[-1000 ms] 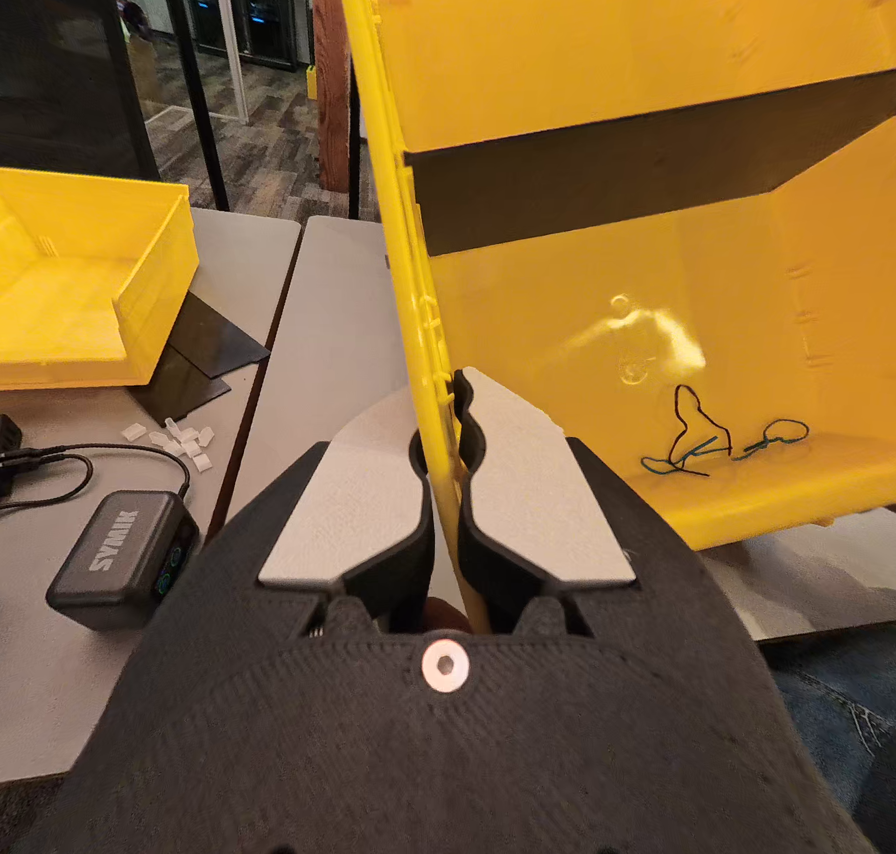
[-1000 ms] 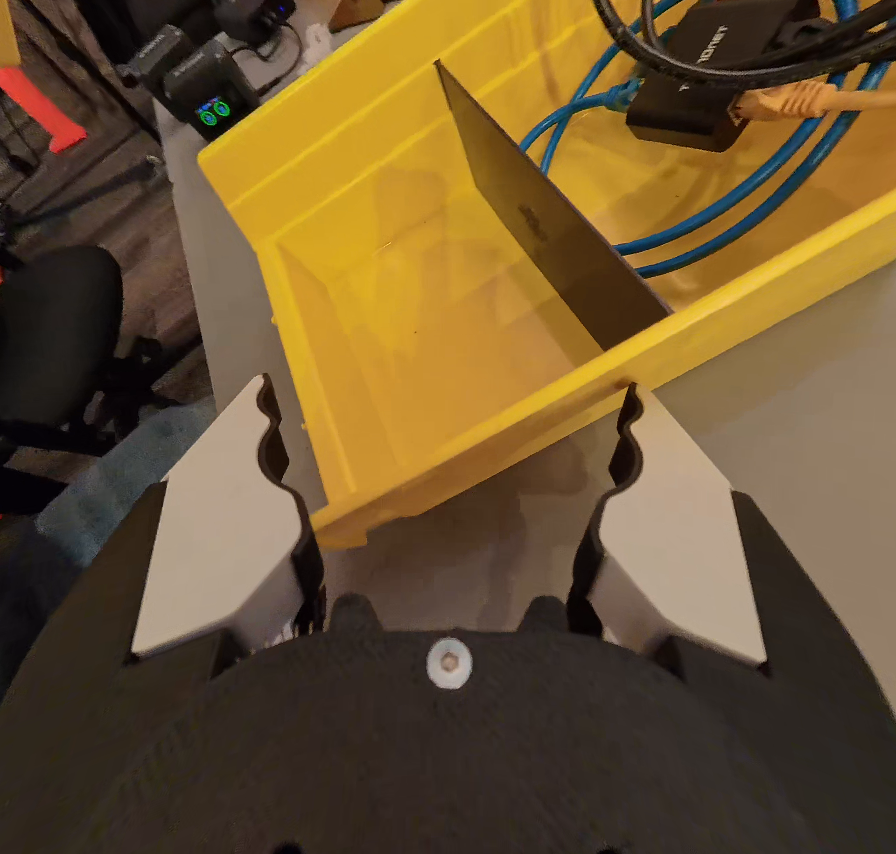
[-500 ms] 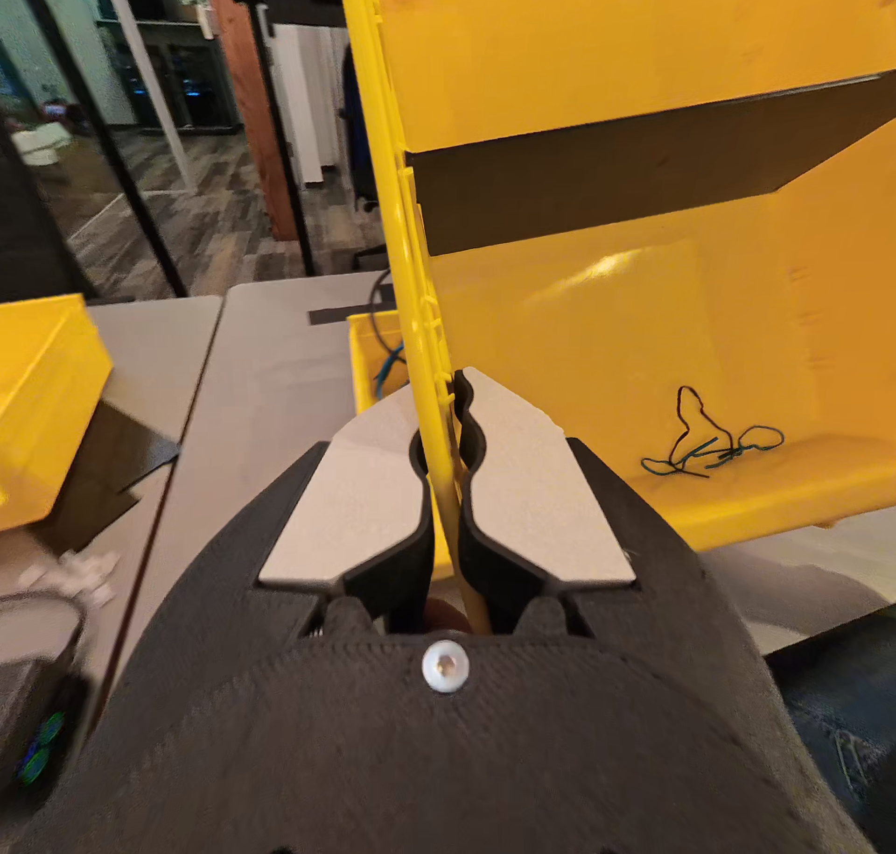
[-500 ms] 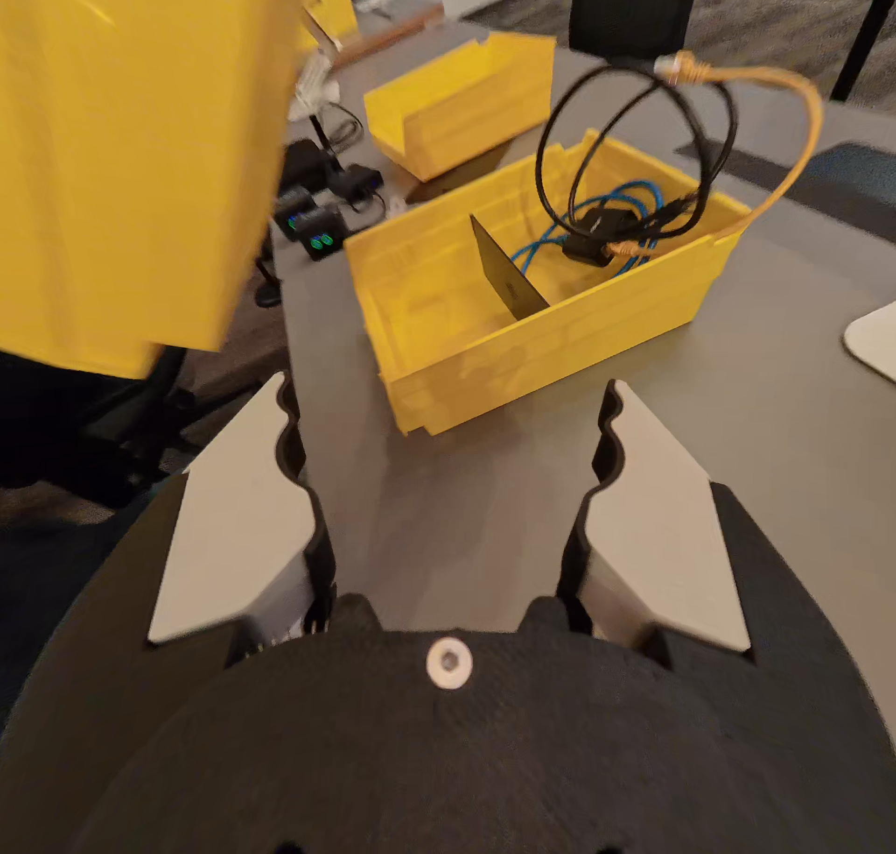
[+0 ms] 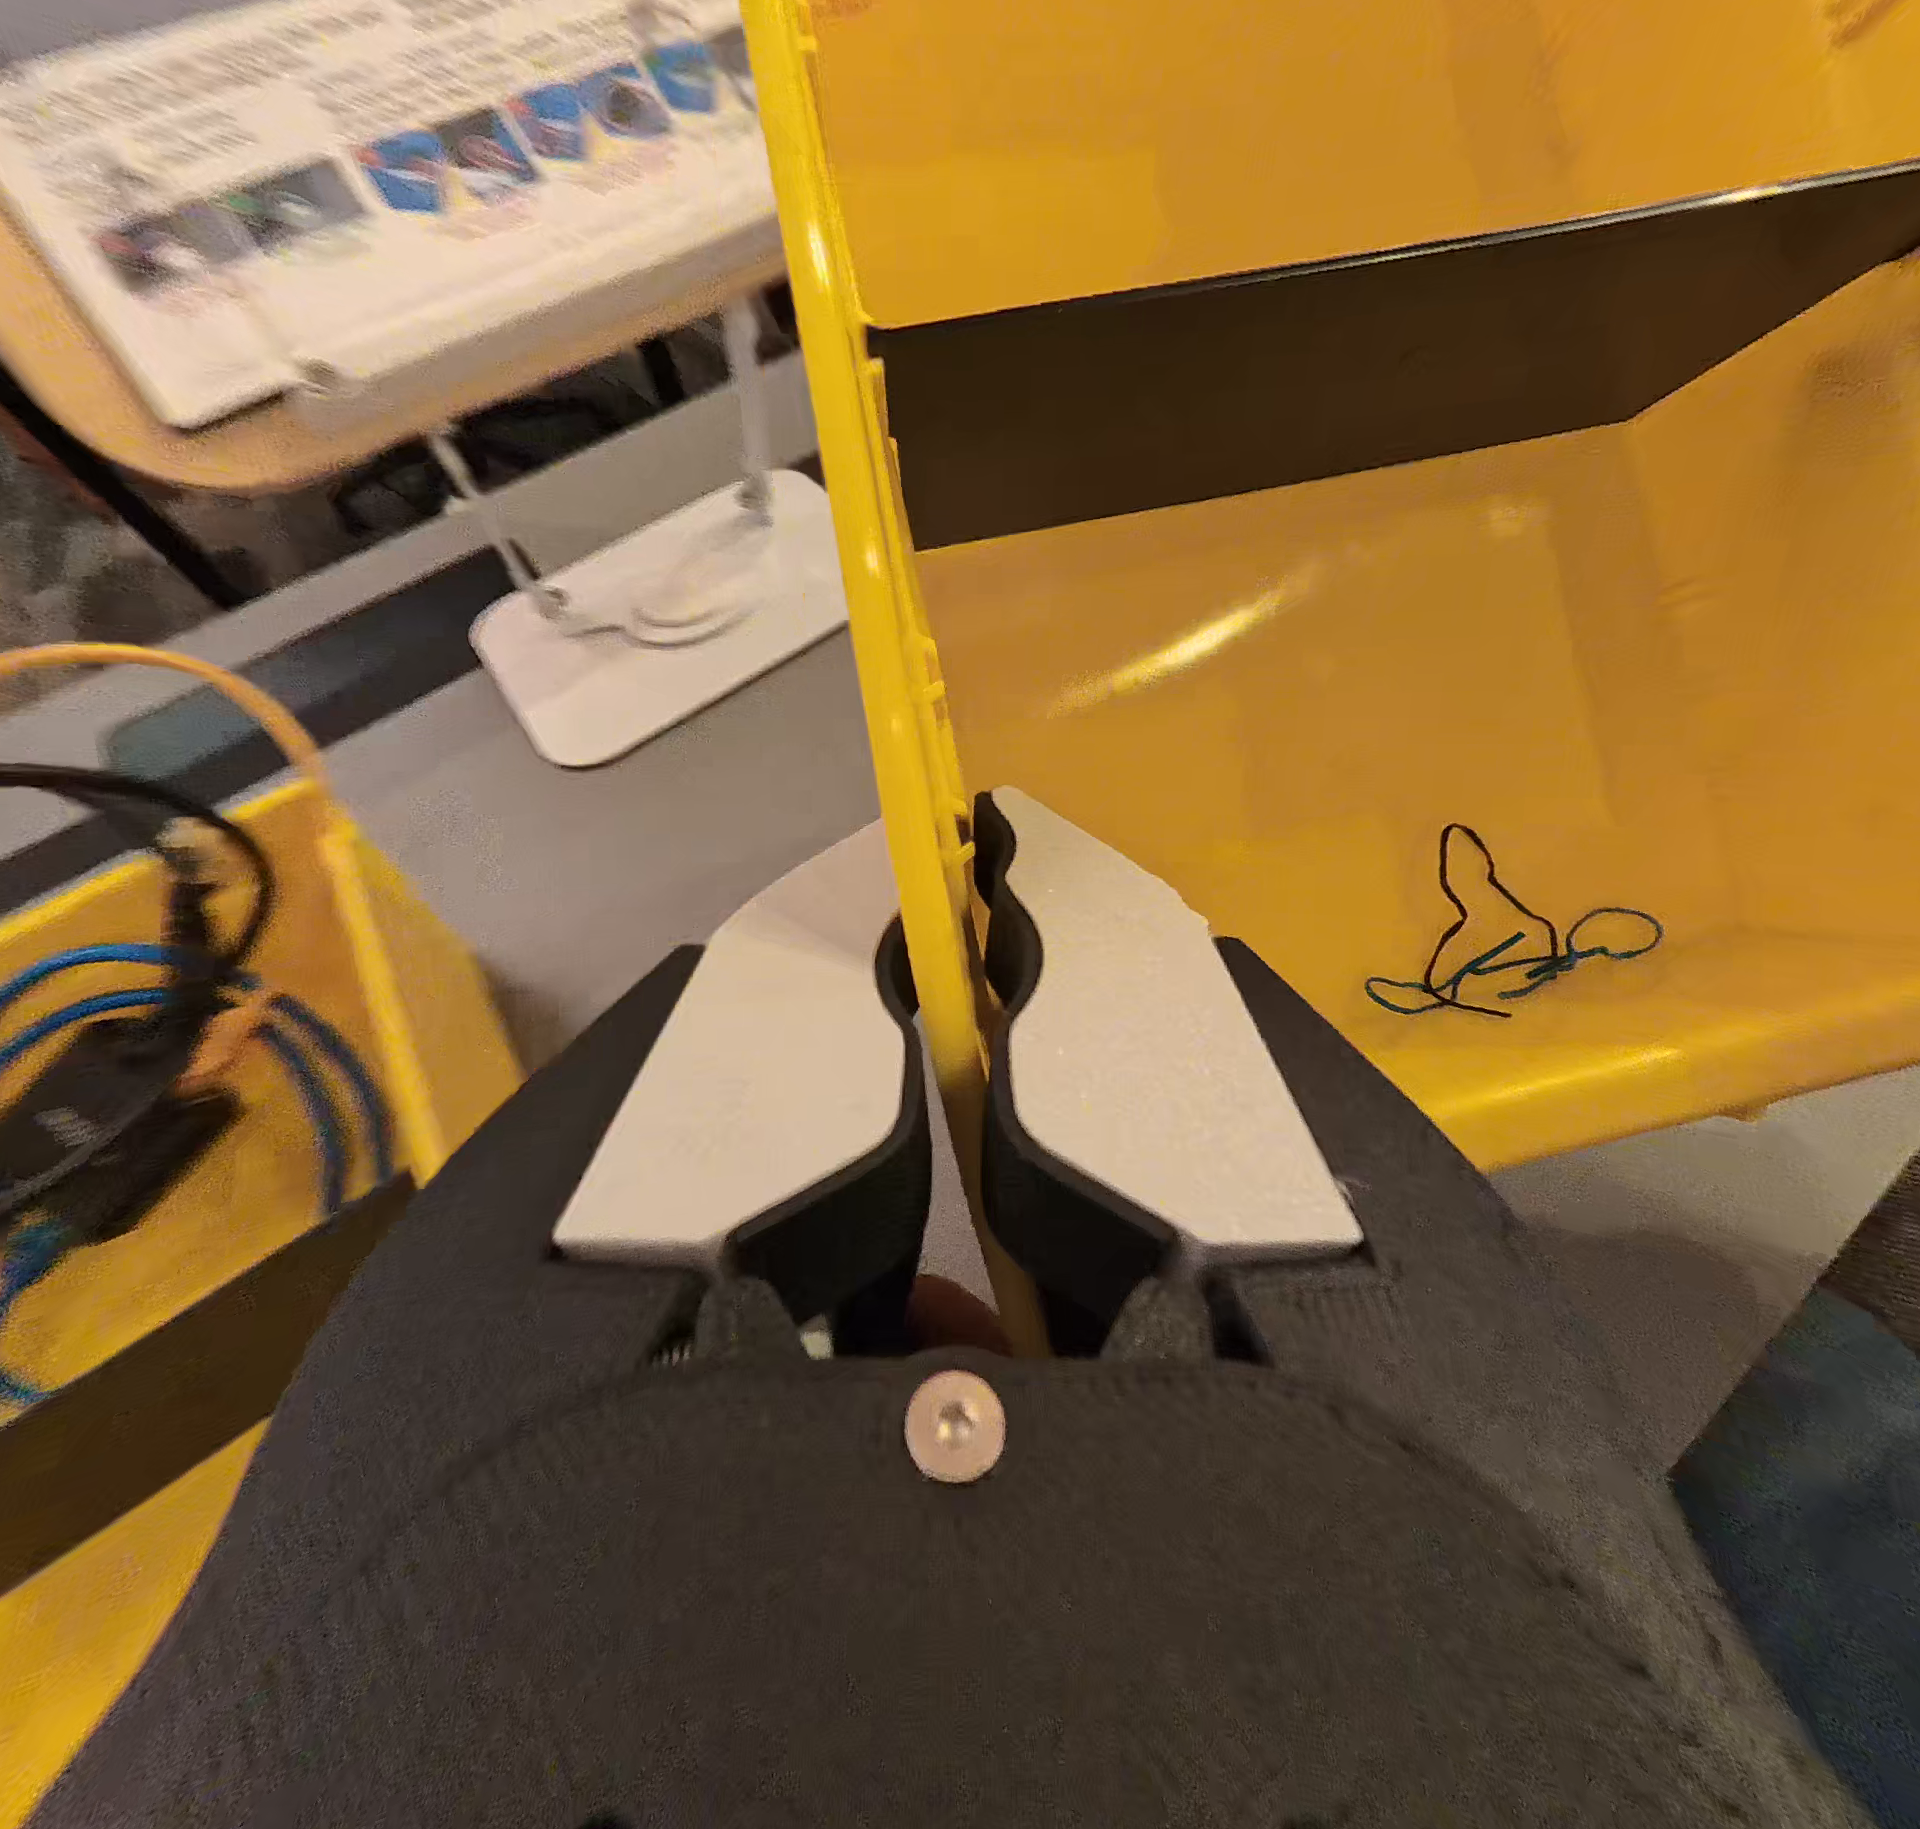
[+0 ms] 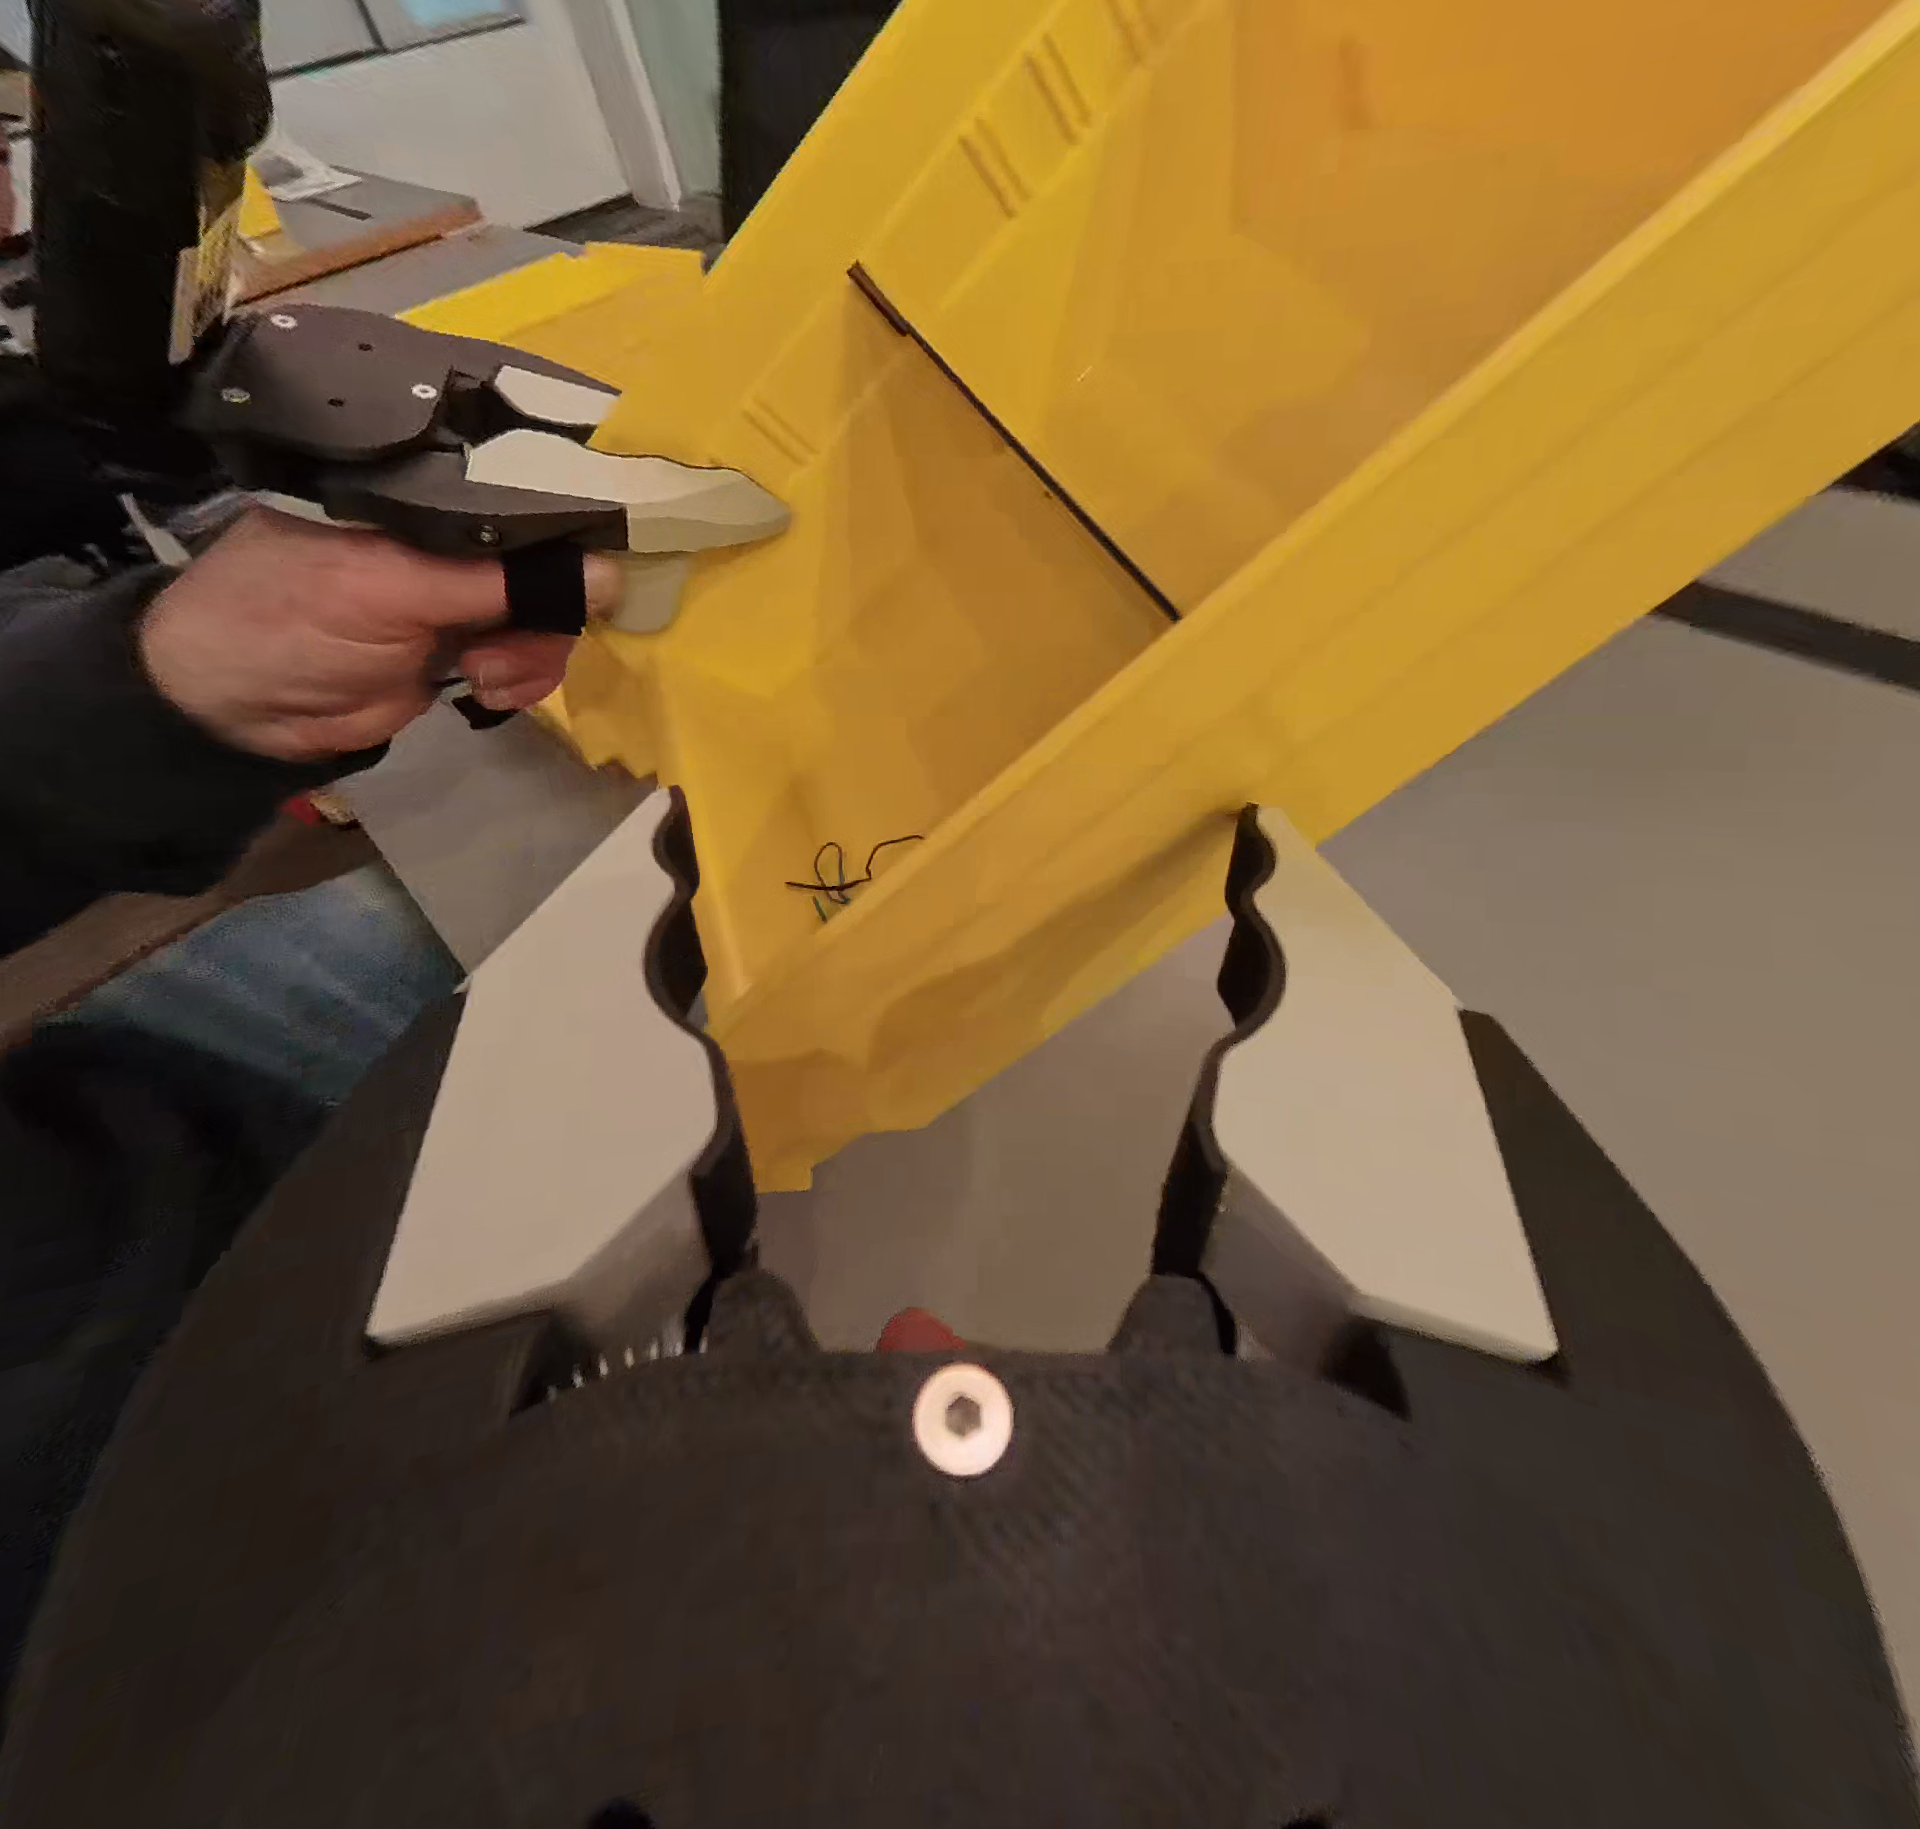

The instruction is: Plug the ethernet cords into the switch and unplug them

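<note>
My left gripper [image 5: 961, 844] is shut on the side wall of a yellow bin [image 5: 1351, 688] and holds it tilted above the table. The bin has a black divider [image 5: 1351, 397] and a few thin wire ties [image 5: 1507, 958] inside. A second yellow bin [image 5: 436, 1000] at the left holds blue cord [image 5: 332, 1083], black cord [image 5: 229, 844], orange cord [image 5: 260, 719] and the blurred black switch [image 5: 94, 1145]. My right gripper [image 6: 956, 813] is open, with the lifted bin's [image 6: 1247, 377] lower corner between its fingers. The left gripper [image 6: 665, 460] shows there too, clamped on the bin, held by a hand [image 6: 312, 636].
A white stand base [image 5: 644, 636] sits on the grey table [image 6: 1558, 948] beyond the bins. A printed board [image 5: 364, 169] stands behind it. The person's leg in jeans [image 6: 239, 990] is at the table's near left edge. Another yellow bin [image 6: 540, 293] lies farther back. The gap from one gripper's tips to the other's is roughly 20 centimetres.
The left gripper has swung right with the yellow bin, from the power pack past the cord bin. The right gripper has closed in on the lifted bin, whose corner is now between its open fingers.
</note>
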The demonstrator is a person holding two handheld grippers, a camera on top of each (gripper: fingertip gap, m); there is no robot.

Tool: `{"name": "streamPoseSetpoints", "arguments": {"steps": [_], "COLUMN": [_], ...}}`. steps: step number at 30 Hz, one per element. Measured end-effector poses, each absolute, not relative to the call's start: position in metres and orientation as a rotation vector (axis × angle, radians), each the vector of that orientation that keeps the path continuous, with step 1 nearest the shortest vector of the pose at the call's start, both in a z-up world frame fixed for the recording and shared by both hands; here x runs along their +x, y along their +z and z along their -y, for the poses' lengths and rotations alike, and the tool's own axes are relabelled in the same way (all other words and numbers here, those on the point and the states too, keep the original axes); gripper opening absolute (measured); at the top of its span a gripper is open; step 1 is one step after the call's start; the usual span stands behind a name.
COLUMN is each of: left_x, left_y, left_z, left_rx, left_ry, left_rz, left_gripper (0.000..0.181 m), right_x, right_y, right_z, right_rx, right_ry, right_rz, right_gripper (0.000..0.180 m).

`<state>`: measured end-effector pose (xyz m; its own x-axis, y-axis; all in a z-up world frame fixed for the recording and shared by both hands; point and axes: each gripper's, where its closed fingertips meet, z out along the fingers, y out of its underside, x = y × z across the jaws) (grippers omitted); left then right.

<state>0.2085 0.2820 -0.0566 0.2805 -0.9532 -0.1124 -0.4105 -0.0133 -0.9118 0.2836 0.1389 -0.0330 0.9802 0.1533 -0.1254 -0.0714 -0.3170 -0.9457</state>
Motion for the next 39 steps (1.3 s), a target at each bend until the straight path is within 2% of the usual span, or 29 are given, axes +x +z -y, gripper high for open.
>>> {"name": "streamPoseSetpoints", "arguments": {"steps": [5, 11, 17, 20, 22, 23, 24, 25, 29, 34, 36, 39], "left_x": [0.258, 0.291, 0.302, 0.302, 0.302, 0.302, 0.302, 0.300, 0.291, 0.255, 0.228, 0.162], "left_y": [-0.102, -0.144, -0.154, -0.167, -0.177, -0.177, -0.176, -0.174, -0.162, -0.106, -0.079, -0.047], "left_z": [-0.249, -0.214, -0.199, -0.182, -0.172, -0.170, -0.167, -0.162, -0.152, -0.170, -0.198, -0.282], "left_rx": [-1.667, -1.823, -1.893, -1.927, -1.926, -1.917, -1.927, -1.925, -1.875, -1.716, -1.621, -1.482], "left_ry": [-0.770, -0.914, -1.034, -1.052, -1.066, -1.104, -1.152, -1.192, -1.223, -1.196, -1.009, -0.414], "left_rz": [-1.335, -1.443, -1.513, -1.604, -1.659, -1.671, -1.692, -1.734, -1.868, -1.804, -1.750, -1.643], "left_gripper": [0.009, 0.025, 0.039, 0.053, 0.060, 0.061, 0.063, 0.066, 0.074, 0.073, 0.071, 0.074], "right_x": [0.337, 0.378, 0.401, 0.418, 0.424, 0.430, 0.439, 0.445, 0.452, 0.456, 0.460, 0.469], "right_y": [-0.080, -0.137, -0.140, -0.141, -0.146, -0.149, -0.151, -0.153, -0.156, -0.154, -0.155, -0.155], "right_z": [-0.111, -0.089, -0.084, -0.083, -0.080, -0.077, -0.074, -0.071, -0.068, -0.071, -0.071, -0.069], "right_rx": [-2.058, -2.231, -2.319, -2.421, -2.486, -2.514, -2.529, -2.541, -2.565, -2.586, -2.604, -2.629], "right_ry": [0.207, 0.271, 0.251, 0.111, 0.109, 0.099, 0.043, 0.011, -0.018, -0.058, -0.081, -0.122], "right_rz": [-0.103, -0.197, -0.210, -0.169, -0.156, -0.158, -0.145, -0.137, -0.126, -0.087, -0.075, -0.058], "right_gripper": [0.089, 0.080, 0.071, 0.058, 0.055, 0.043, 0.022, 0.018, 0.015, 0.014, 0.013, 0.013]}}
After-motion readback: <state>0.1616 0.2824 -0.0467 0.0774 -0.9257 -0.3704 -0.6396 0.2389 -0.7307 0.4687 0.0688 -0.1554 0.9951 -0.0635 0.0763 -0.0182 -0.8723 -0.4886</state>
